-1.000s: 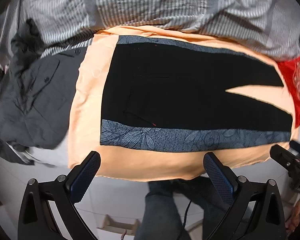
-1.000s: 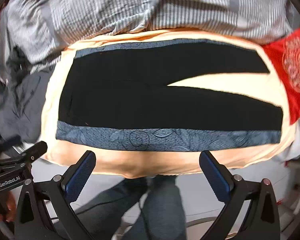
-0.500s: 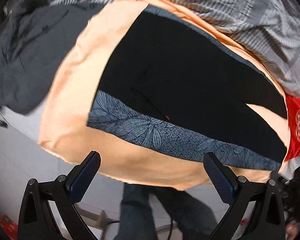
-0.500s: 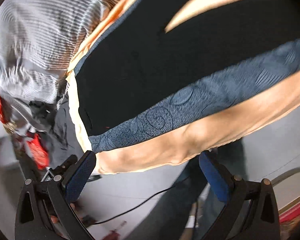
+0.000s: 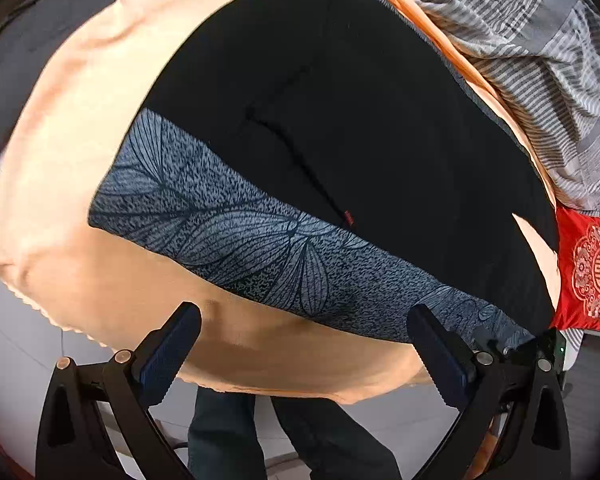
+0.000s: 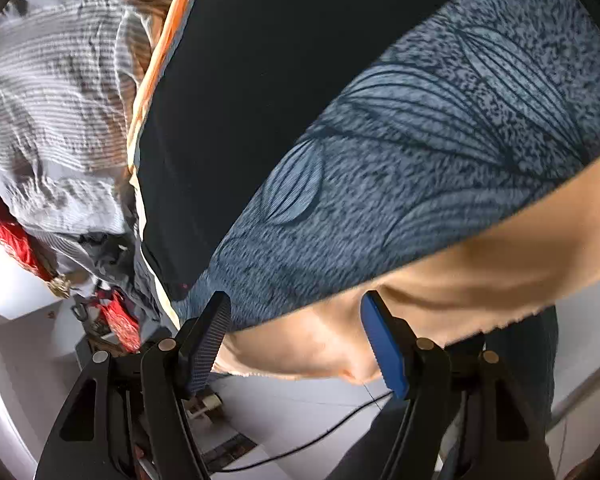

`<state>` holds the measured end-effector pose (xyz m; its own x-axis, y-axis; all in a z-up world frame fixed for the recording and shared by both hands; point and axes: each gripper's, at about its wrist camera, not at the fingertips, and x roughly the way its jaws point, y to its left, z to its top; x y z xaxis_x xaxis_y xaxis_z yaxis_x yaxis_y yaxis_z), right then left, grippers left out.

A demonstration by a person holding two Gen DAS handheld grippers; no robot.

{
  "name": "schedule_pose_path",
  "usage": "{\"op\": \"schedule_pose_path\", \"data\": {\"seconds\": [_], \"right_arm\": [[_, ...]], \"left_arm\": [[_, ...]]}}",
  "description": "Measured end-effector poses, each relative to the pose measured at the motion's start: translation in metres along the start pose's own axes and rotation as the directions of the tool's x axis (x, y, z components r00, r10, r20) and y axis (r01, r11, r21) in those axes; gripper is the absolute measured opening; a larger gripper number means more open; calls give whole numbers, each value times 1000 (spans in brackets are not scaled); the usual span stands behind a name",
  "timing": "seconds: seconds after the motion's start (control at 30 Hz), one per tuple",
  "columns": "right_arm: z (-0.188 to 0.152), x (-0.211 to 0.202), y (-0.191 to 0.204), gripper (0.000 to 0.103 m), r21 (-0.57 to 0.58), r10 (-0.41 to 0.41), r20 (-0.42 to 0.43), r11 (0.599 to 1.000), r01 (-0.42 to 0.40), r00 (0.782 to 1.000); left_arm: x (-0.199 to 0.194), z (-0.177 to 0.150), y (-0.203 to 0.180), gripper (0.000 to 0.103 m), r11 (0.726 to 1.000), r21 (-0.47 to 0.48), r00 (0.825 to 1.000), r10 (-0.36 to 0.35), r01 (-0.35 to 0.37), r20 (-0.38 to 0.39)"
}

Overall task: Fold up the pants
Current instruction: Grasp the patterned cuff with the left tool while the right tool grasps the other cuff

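Observation:
Black pants [image 5: 360,112] with a blue-grey leaf-print side stripe [image 5: 260,240] lie flat on a peach cloth [image 5: 80,120] over a table. My left gripper [image 5: 304,356] is open and empty, just in front of the near stripe, above the cloth's front edge. My right gripper [image 6: 296,340] is open and empty, close over the near edge of the stripe [image 6: 420,152] by a corner of the pants [image 6: 240,80]; its jaws stand narrower than before.
A grey striped sheet [image 5: 540,40] lies bunched behind the pants. A red embroidered cushion [image 5: 588,272] sits at the right end. Dark grey clothing [image 5: 16,12] lies to the left. The person's legs [image 5: 284,440] stand below the table edge.
Both grippers moved in closer to the near stripe. The right gripper tilted and swung toward the pants' corner, and its jaws narrowed.

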<state>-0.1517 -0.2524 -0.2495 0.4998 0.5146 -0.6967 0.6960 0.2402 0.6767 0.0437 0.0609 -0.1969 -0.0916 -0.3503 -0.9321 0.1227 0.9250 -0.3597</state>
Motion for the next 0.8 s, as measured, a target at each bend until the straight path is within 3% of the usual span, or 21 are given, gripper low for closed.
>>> {"op": "schedule_pose_path", "data": {"seconds": [0.1,0.2,0.37,0.4,0.47,0.53,0.57,0.67,0.8], "right_arm": [[5,-5,2,72,7,101,43,995,-101,994],[11,-9,13,72,10,212,70,977,-214,975],[22,8,19,72,24,215,29,976,-216,976],[23,11,19,67,39,220,19,975,-221,975],[23,14,18,48,73,229,-1,971,-228,973],[25,16,16,13,116,237,-19,965,-233,971],[26,15,16,9,124,244,-24,963,-239,970],[25,9,25,8,113,296,-25,950,-291,955],[25,-4,39,8,77,301,-38,952,-298,953]], "left_arm": [[2,-2,2,103,1000,10,1000,-17,17,-12],[5,-2,2,103,999,20,999,-25,26,-21],[12,2,5,103,999,-8,999,-44,44,-28],[13,2,5,103,999,-12,999,-44,44,-29],[13,2,8,103,999,-22,999,-41,40,-28],[14,4,12,103,997,-50,998,-57,55,-30],[14,5,15,103,995,-70,997,-78,76,-30],[13,9,18,103,987,-107,992,-122,120,-16],[16,19,19,103,972,-154,984,-180,178,-2]]}}
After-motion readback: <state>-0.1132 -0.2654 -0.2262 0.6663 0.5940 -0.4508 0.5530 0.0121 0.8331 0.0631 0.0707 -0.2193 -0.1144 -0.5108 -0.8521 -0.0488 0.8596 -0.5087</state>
